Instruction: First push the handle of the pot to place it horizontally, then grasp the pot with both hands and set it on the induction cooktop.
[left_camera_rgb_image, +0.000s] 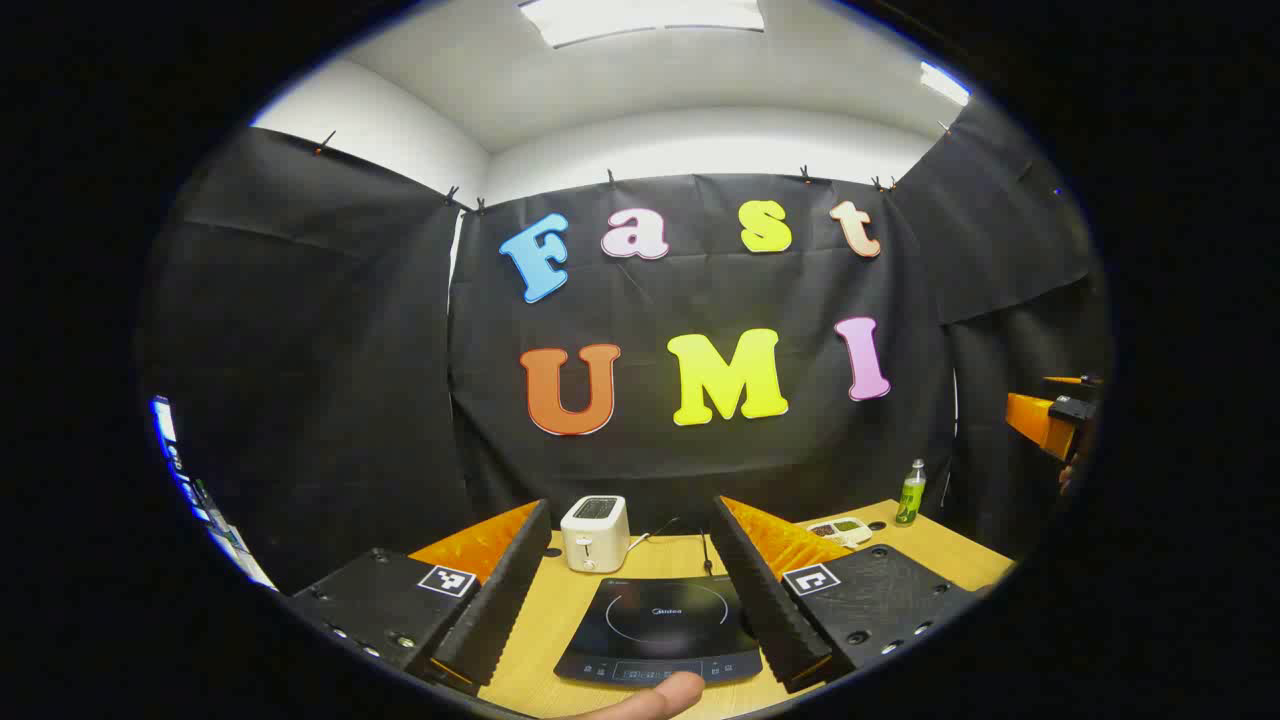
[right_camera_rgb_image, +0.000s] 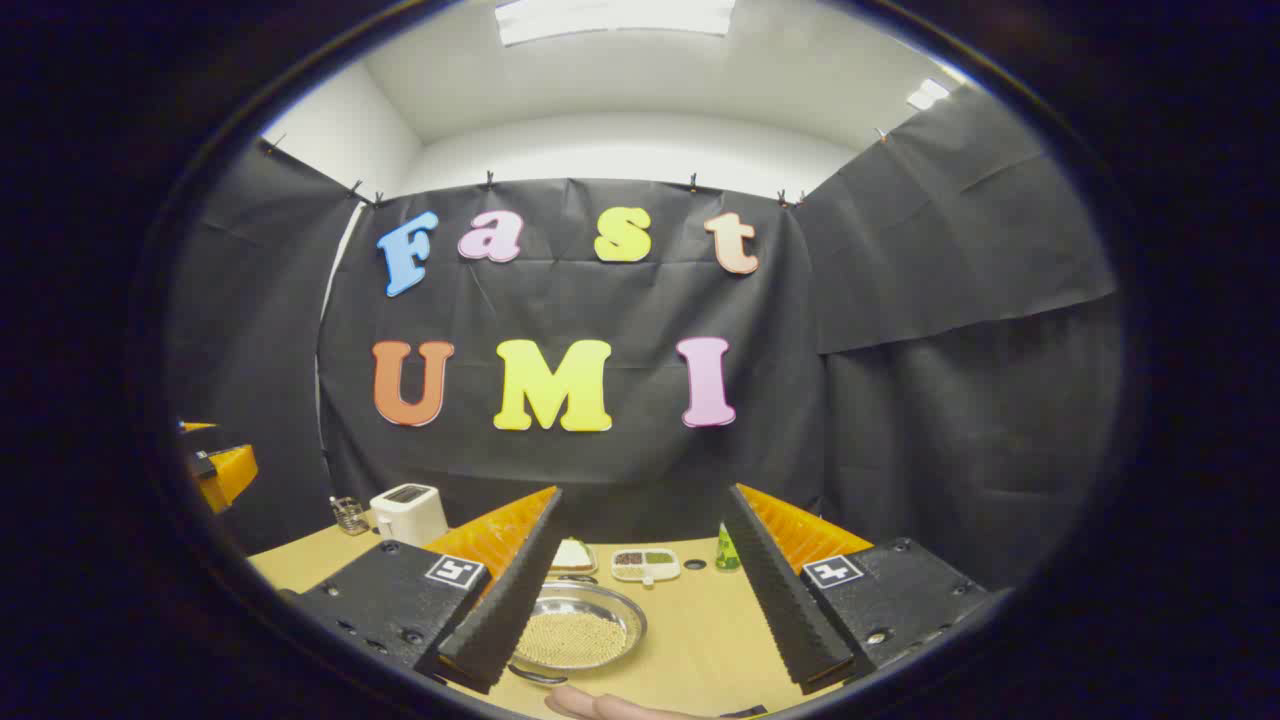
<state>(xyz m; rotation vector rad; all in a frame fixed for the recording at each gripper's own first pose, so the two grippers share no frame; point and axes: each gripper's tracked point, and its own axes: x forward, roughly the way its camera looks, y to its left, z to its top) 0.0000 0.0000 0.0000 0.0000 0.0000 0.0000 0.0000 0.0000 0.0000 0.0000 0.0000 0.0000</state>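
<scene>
My left gripper (left_camera_rgb_image: 630, 610) hangs wide open and empty, the induction cooktop (left_camera_rgb_image: 660, 630) lying on the table (left_camera_rgb_image: 560, 610) straight ahead between its fingers, a toaster (left_camera_rgb_image: 595, 533) beyond. My right gripper (right_camera_rgb_image: 640, 610) is equally wide open and empty; the pot (right_camera_rgb_image: 580, 632), a shallow metal pan with grains, sits just ahead by its left finger. I cannot make out the handle's axis. I judge the right gripper nearer the pot, with bare tabletop to its right.

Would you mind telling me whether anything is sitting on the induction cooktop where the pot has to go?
Nothing visible does: the induction cooktop has a bare top. The toaster stands behind it, off its surface.
</scene>
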